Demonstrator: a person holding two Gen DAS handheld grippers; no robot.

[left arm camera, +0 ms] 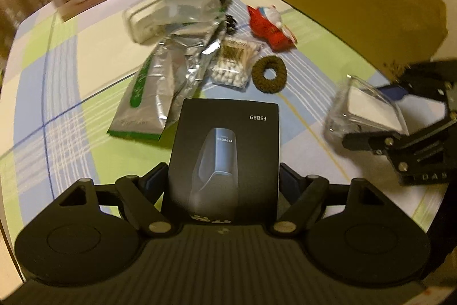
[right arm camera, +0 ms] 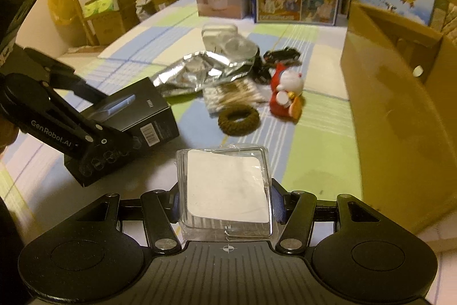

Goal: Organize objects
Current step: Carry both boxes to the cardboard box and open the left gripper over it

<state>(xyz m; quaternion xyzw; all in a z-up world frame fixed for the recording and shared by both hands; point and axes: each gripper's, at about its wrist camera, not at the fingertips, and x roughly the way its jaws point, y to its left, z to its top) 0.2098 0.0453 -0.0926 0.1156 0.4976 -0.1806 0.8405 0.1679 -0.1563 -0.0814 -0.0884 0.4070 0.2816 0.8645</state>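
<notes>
Black box (left arm camera: 225, 145) gripped — clear case (right arm camera: 225, 190) seemingly too.

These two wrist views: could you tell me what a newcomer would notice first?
Each gripper holds something: the left gripper a black box, the right gripper a clear packet. Beyond them, a red toy, a brown ring and a foil bag lie beside an open carton.

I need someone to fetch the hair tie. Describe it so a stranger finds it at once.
Start at the big open cardboard box on the checked cloth. In the clutter beside it, the hair tie lies flat between the cotton swab packet and the red toy. It is the only brown, fuzzy ring.
</notes>
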